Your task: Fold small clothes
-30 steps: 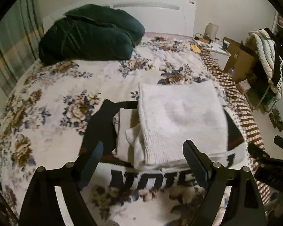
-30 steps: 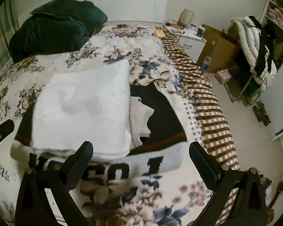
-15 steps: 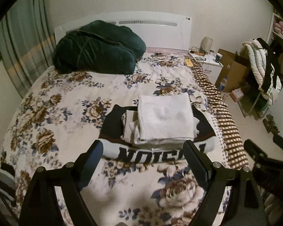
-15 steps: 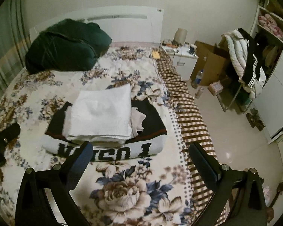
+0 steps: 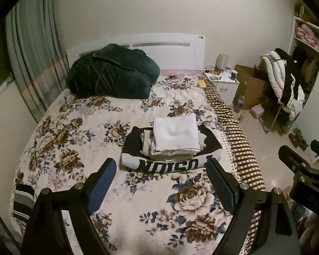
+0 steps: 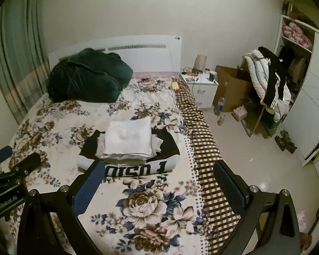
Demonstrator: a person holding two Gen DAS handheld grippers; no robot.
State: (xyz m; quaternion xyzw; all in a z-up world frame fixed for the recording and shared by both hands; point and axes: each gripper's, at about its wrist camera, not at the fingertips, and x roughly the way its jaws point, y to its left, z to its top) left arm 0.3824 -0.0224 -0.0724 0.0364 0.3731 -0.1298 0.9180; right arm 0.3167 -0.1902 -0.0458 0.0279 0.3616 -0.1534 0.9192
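A stack of folded clothes lies on the floral bed (image 5: pixel 78 136): a white folded garment (image 5: pixel 175 133) on top, cream pieces under it, and a black-and-white lettered garment (image 5: pixel 170 163) at the bottom. The stack also shows in the right wrist view, with the white garment (image 6: pixel 128 138) over the lettered one (image 6: pixel 138 167). My left gripper (image 5: pixel 161 170) is open and empty, well back from the stack and above the bed. My right gripper (image 6: pixel 159 174) is open and empty, also held back. Each gripper shows at the edge of the other's view.
A dark green bundle (image 5: pixel 112 72) lies at the headboard. A striped cloth (image 5: pixel 21 199) hangs at the bed's left edge. A checked blanket (image 6: pixel 202 140) runs along the right side. A nightstand (image 6: pixel 200 85), cardboard box (image 6: pixel 234 85) and clothes rack (image 6: pixel 268 80) stand to the right.
Both grippers have pulled far back and up from the stack, which now looks small in mid-bed. The stack has not moved. Both grippers stay open.
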